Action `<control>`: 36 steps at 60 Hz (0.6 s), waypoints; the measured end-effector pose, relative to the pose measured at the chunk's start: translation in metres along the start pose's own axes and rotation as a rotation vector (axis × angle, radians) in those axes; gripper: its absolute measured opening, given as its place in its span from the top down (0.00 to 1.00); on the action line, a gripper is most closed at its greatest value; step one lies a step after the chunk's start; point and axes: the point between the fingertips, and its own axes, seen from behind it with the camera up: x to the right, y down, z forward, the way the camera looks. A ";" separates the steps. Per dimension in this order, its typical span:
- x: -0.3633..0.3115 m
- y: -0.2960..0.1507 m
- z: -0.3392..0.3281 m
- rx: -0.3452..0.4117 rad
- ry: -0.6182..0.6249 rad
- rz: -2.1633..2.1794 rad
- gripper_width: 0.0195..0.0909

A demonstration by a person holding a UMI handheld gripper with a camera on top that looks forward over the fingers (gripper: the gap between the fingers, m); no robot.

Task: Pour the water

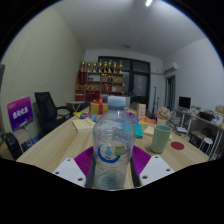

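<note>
Your gripper (112, 165) seemingly clamps the water bottle (113, 140) upright, keeping it sealed short of the green cup (161, 138).

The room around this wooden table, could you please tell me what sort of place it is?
Probably an office or meeting room: a long wooden table, black office chairs and stocked shelves. A water bottle stands between the claw fingers.

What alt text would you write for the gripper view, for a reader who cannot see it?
A clear plastic water bottle with a light cap stands upright between the two fingers of the gripper, whose purple pads sit close at its sides. Just beyond it, a pale green cup stands on the long wooden table. Behind is an office room with shelves.
</note>
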 end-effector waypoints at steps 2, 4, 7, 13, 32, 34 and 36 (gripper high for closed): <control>-0.003 -0.002 0.001 0.010 -0.014 -0.014 0.53; -0.006 -0.002 0.002 0.010 -0.033 -0.018 0.52; -0.009 -0.002 0.007 -0.016 -0.062 -0.001 0.59; -0.015 -0.003 0.019 -0.085 -0.134 0.040 0.65; 0.034 -0.173 0.075 -0.028 -0.345 0.810 0.65; 0.047 -0.180 0.088 -0.036 -0.362 0.956 0.65; 0.061 -0.183 0.097 -0.058 -0.379 1.111 0.65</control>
